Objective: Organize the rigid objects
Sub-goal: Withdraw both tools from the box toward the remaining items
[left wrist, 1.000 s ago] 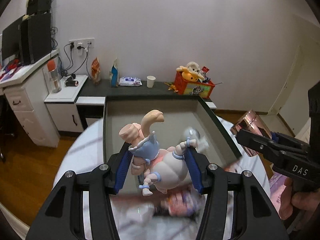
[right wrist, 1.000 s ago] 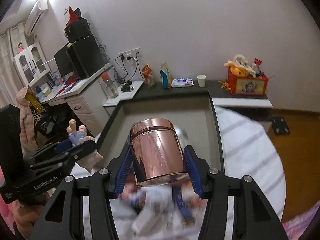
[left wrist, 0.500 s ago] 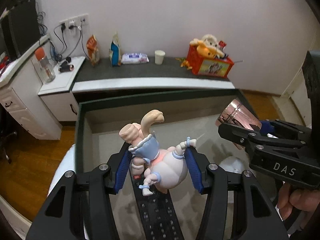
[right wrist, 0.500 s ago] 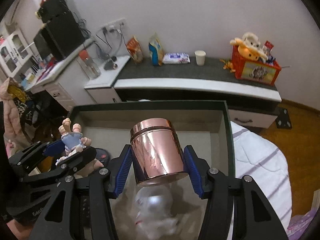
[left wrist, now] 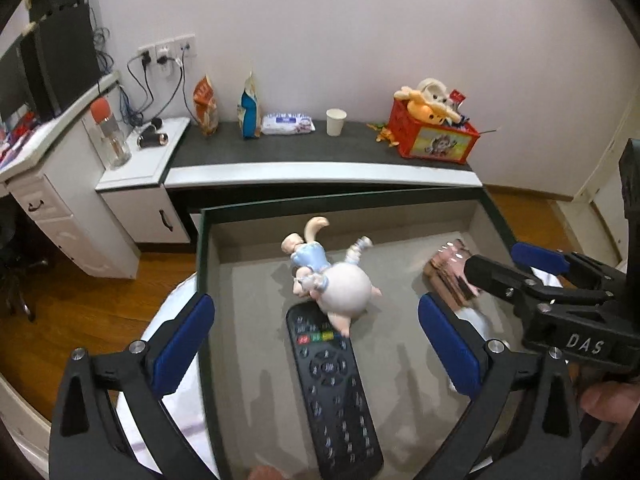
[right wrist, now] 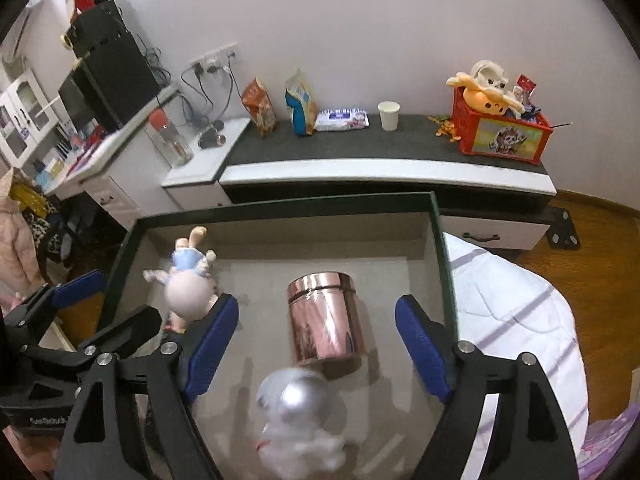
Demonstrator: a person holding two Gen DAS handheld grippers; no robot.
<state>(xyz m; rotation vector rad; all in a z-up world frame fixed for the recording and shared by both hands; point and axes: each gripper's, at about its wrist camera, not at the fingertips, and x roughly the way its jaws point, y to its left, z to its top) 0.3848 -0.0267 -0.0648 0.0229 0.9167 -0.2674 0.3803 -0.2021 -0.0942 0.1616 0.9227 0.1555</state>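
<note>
- Both tools stand wide open and hold nothing: the left tool (left wrist: 316, 344) hangs over the figurine and remote, the right tool (right wrist: 318, 346) over the rose-gold canister.
- The figurine (left wrist: 332, 280) lies on its side on the floor of the open box (left wrist: 202, 256), its round body resting against the top end of the remote control (left wrist: 334, 392). It looks like hard, light plastic or ceramic; the thin arms and tail seem breakable, so the round belly is the safer place to grip.
- The rose-gold canister (right wrist: 324, 316) lies inside the box near its right wall. Its polished metal skin looks slippery and likely to roll; I would take it across the middle of its body.
- A silver-headed toy (right wrist: 300, 412), blurred, lies just in front of the canister.
- The box has a grey lining and dark green rim and rests on a white striped bed cover (right wrist: 516, 320).
- Beyond it runs a low dark-topped cabinet (left wrist: 320, 156) carrying a red toy crate (left wrist: 434, 134), a paper cup (left wrist: 335, 121) and snack bags; the floor is wood.
</note>
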